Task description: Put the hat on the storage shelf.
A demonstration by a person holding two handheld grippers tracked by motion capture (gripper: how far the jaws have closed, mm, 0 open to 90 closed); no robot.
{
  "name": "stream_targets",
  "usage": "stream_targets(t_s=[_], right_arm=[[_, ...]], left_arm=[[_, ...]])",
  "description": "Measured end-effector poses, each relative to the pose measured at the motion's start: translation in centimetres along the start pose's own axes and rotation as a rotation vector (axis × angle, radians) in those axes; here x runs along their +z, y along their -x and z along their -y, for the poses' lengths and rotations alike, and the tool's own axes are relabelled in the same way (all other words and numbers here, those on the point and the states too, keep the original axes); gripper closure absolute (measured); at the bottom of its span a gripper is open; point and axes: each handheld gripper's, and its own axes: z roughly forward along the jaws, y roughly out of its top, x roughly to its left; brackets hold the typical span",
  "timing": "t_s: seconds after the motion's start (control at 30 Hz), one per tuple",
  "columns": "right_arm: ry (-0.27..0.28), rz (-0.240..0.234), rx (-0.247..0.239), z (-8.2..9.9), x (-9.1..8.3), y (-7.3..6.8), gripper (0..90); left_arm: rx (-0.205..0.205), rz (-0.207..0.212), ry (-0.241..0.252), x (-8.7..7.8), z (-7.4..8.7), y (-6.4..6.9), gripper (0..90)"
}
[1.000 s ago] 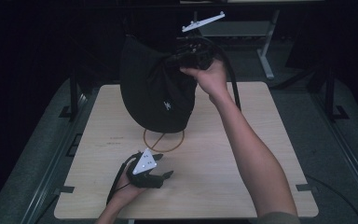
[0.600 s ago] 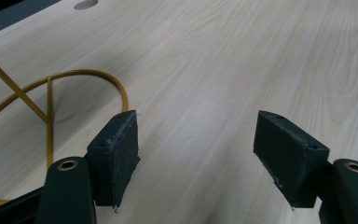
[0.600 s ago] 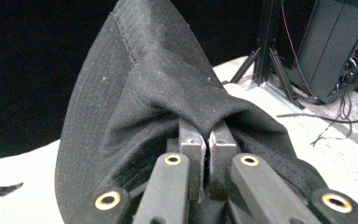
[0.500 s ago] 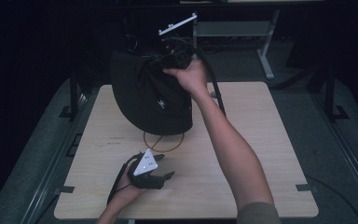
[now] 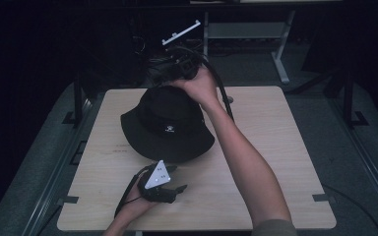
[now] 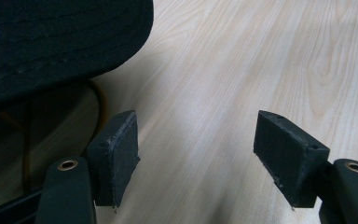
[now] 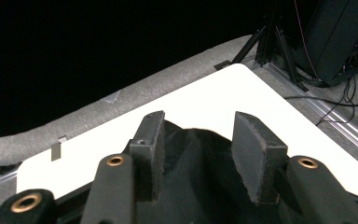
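Note:
A black bucket hat [image 5: 167, 123] with a small white logo lies crown-up on the light wooden table [image 5: 275, 147], left of the middle. My right gripper [image 5: 163, 77] hovers over the hat's far edge. Its jaws have just been opening and now stand apart, open, with the hat's fabric [image 7: 200, 186] loose between the right gripper [image 7: 198, 140] pads. My left gripper [image 5: 177, 178] rests open on the table in front of the hat. Between the left gripper [image 6: 196, 149] pads there is only bare wood. The hat's brim [image 6: 51, 42] lies just to its left, over an orange cord [image 6: 101, 100].
A person's right forearm [image 5: 241, 152] crosses the table's middle from the front edge to the hat. Metal stand legs [image 5: 280, 59] and cables stand on the grey floor behind the table. Bare wood lies to the right of the forearm.
The hat hung in the air from the shut right gripper; now it lies flat on the table. The right gripper moved left and its jaws opened. The left gripper stayed put.

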Motion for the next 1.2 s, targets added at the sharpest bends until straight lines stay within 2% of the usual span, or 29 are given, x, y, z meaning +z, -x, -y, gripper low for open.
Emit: stream_targets(t_s=[0.2,0.27,0.63,1.2], right_arm=[[0.012,-0.004,0.033,0.9,-1.4,0.4,51.0],[0.032,-0.011,0.044,1.3,-1.8,0.6,50.7],[0.042,-0.017,0.057,3.4,-3.0,1.6,46.3],[0.060,-0.018,0.074,5.2,-5.5,1.9,42.3]], left_arm=[[-0.007,0.001,0.002,0.0,0.0,0.0,30.3],[-0.005,0.002,0.001,0.0,0.0,0.0,30.2],[-0.011,0.007,-0.001,0.1,0.1,0.0,29.4],[-0.009,0.011,-0.005,0.2,0.2,0.2,28.8]])
